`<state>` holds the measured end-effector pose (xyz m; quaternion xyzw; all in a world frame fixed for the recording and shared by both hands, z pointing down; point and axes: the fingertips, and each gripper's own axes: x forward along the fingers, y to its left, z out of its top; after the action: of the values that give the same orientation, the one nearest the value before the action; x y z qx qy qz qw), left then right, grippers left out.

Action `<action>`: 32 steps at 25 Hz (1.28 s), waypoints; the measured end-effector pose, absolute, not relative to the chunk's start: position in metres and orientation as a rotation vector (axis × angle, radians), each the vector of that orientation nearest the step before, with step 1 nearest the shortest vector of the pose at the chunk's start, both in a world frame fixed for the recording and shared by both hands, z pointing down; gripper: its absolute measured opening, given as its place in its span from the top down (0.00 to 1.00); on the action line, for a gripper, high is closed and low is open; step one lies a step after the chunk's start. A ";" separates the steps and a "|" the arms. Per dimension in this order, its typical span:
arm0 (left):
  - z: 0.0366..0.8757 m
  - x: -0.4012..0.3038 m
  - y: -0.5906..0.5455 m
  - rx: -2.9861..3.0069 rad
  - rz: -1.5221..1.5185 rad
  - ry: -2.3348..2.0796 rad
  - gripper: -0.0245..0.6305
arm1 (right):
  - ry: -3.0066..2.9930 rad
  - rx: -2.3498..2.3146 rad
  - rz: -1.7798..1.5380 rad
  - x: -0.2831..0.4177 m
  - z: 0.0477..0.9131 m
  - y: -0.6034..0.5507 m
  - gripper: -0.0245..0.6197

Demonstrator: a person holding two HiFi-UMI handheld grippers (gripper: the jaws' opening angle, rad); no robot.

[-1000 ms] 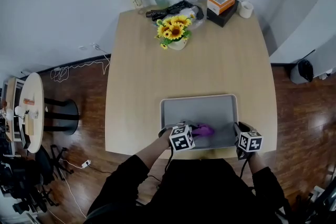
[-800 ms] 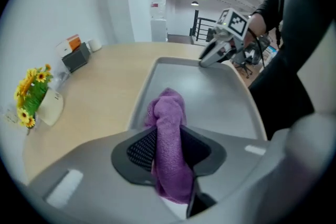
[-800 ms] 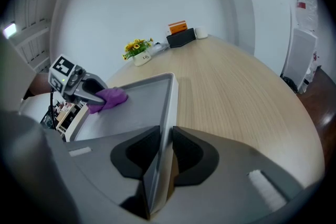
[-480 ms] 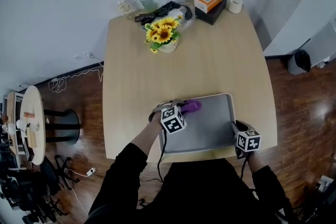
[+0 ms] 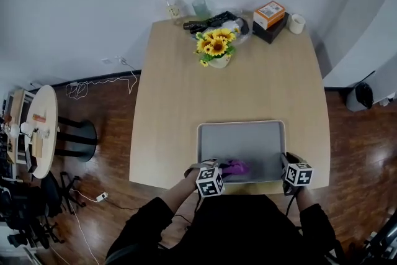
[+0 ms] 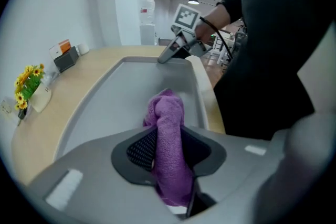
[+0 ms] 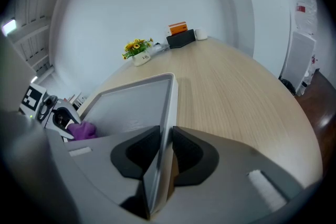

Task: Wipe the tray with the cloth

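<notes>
A grey tray (image 5: 242,141) lies on the wooden table's near edge. My left gripper (image 5: 224,169) is shut on a purple cloth (image 5: 236,166), which rests on the tray floor by the near rim, left of middle. In the left gripper view the cloth (image 6: 167,128) runs between the two pads and bunches on the tray (image 6: 121,94) ahead. My right gripper (image 5: 286,164) is shut on the tray's right rim near the front corner. In the right gripper view the rim (image 7: 169,107) stands pinched between the pads, with the cloth (image 7: 81,130) at the far left.
At the table's far end stand a pot of sunflowers (image 5: 215,46), an orange box on a black one (image 5: 271,14), a white cup (image 5: 296,23), a bottle (image 5: 172,7) and a glass (image 5: 200,7). A round side table (image 5: 37,133) stands on the floor at the left.
The left gripper carried the cloth from the tray's near edge out to its far left corner, then back to the near edge. The right gripper kept its hold on the rim.
</notes>
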<state>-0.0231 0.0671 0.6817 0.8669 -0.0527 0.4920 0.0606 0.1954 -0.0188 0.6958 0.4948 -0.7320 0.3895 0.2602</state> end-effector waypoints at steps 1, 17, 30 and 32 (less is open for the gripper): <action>0.681 -0.024 0.079 2.618 1.479 -0.144 0.80 | -1.981 1.338 1.055 0.195 0.696 -0.019 0.84; 0.679 -0.081 -0.043 2.617 1.587 -0.257 0.80 | -1.979 1.355 1.048 0.193 0.687 -0.027 0.84; 0.679 -0.101 -0.082 2.555 1.398 -0.459 0.80 | -1.972 1.374 1.066 0.192 0.693 -0.022 0.84; 0.677 -0.105 -0.058 2.533 1.329 -0.486 0.80 | -1.974 1.372 1.065 0.193 0.693 -0.023 0.84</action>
<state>-0.1046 -0.0585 0.6771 0.8667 -0.1663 0.4548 0.1197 0.1932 -0.0230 0.6930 0.5046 -0.7263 0.3918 0.2534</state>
